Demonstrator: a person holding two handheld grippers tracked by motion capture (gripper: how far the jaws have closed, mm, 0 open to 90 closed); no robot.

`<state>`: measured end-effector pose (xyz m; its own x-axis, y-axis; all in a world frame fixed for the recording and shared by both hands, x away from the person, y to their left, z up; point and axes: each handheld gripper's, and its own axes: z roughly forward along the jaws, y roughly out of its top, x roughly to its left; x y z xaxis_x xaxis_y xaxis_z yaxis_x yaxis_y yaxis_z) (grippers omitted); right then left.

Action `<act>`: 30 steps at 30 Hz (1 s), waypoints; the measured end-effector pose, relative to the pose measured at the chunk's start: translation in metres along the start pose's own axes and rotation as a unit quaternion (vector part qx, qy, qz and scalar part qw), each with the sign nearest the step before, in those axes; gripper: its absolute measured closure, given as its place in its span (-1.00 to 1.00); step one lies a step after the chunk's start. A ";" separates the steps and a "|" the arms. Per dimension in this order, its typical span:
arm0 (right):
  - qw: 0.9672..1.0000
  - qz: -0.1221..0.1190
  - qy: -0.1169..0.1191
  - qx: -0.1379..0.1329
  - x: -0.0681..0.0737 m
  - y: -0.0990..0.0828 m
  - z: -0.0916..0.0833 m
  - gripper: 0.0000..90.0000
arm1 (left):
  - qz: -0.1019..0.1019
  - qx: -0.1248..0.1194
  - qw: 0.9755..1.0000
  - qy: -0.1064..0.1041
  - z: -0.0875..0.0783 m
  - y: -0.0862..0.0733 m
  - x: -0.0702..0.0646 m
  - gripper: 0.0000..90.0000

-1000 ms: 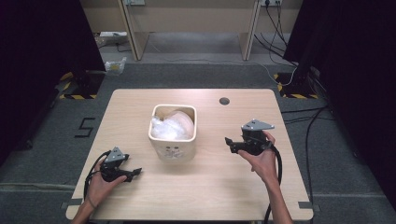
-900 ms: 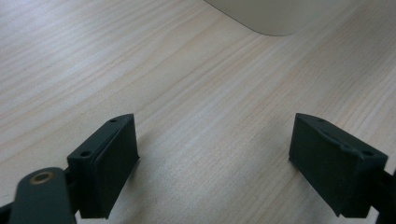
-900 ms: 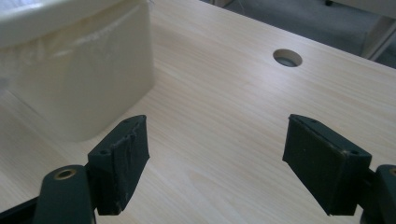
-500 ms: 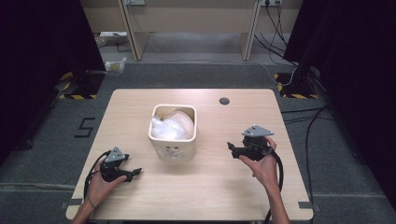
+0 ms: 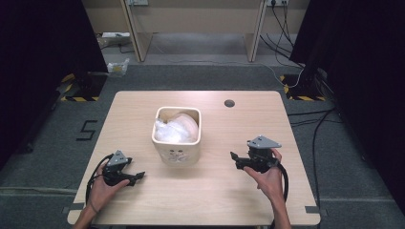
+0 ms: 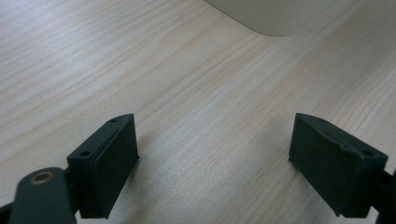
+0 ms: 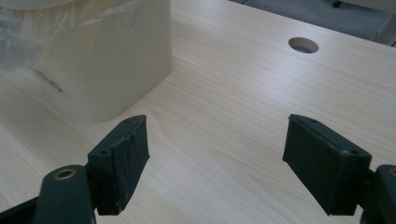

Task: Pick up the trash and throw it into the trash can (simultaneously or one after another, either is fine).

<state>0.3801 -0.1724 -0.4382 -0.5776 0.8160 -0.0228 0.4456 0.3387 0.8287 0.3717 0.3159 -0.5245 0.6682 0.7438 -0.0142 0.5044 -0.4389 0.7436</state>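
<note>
High view: a cream square bin (image 5: 177, 138) w/ a clear plastic liner (image 5: 175, 128) sits mid-frame on the wooden table (image 5: 143, 102), probably so both hands can reach it. The left gripper (image 5: 136, 177) at lower left and the right gripper (image 5: 235, 160) at lower right flank it, jaws wide apart, holding nothing, likely poised to approach. What's under the crumpled liner is hidden, and the print on the bin's front is too small to make out.

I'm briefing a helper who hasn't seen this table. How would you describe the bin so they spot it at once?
Start at the wooden table. Near its middle, between the left gripper and the right gripper, stands the bin. It is a cream, square tub with rounded corners, lined with a crumpled clear plastic bag, and the tallest thing there.
</note>
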 end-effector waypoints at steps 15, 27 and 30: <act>1.000 0.002 0.016 0.015 0.009 -0.015 0.003 -0.51 | 0.000 0.000 1.000 0.000 0.000 0.000 0.000 -0.68; 0.999 0.005 0.018 0.038 0.013 -0.029 0.010 -0.52 | 0.000 0.000 1.000 0.000 0.000 0.000 0.000 -0.68; 0.999 0.001 0.018 0.042 0.015 -0.030 0.011 -0.52 | 0.000 0.000 1.000 0.000 0.000 0.000 0.000 -0.68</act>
<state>0.3653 -0.1649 -0.4701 -0.5996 0.8003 0.0003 0.5021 0.3759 0.7788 0.3717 0.3159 -0.5245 0.6685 0.7436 -0.0144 0.5043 -0.4389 0.7436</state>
